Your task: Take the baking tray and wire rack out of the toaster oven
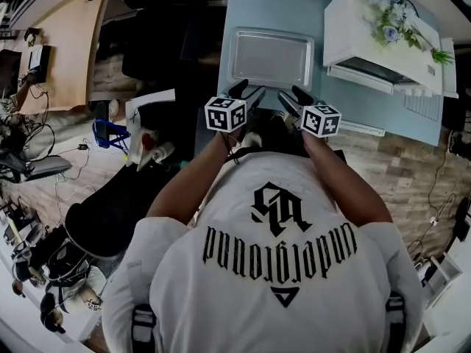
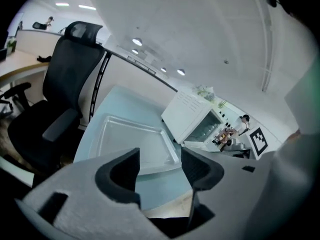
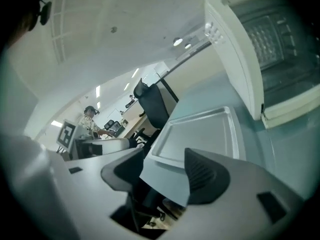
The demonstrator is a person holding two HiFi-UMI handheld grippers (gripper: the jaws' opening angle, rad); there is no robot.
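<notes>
The metal baking tray (image 1: pixel 270 57) lies flat and empty on the light blue table (image 1: pixel 254 6), left of the white toaster oven (image 1: pixel 375 31), whose door hangs open. A grid of wires (image 3: pixel 272 39) shows inside the oven cavity. My left gripper (image 1: pixel 246 93) and right gripper (image 1: pixel 294 98) hover side by side above the table's near edge, just short of the tray, both open with nothing between the jaws. In the left gripper view the tray (image 2: pixel 135 144) lies beyond the jaws (image 2: pixel 160 171). In the right gripper view the tray (image 3: pixel 200 134) lies past the jaws (image 3: pixel 160 171), beside the oven (image 3: pixel 250 59).
A black office chair (image 2: pixel 60 94) stands at the table's left side. Artificial flowers (image 1: pixel 397 13) sit on top of the oven. A second black chair (image 1: pixel 110 212) is at my left, with cables and gear on the floor beyond it.
</notes>
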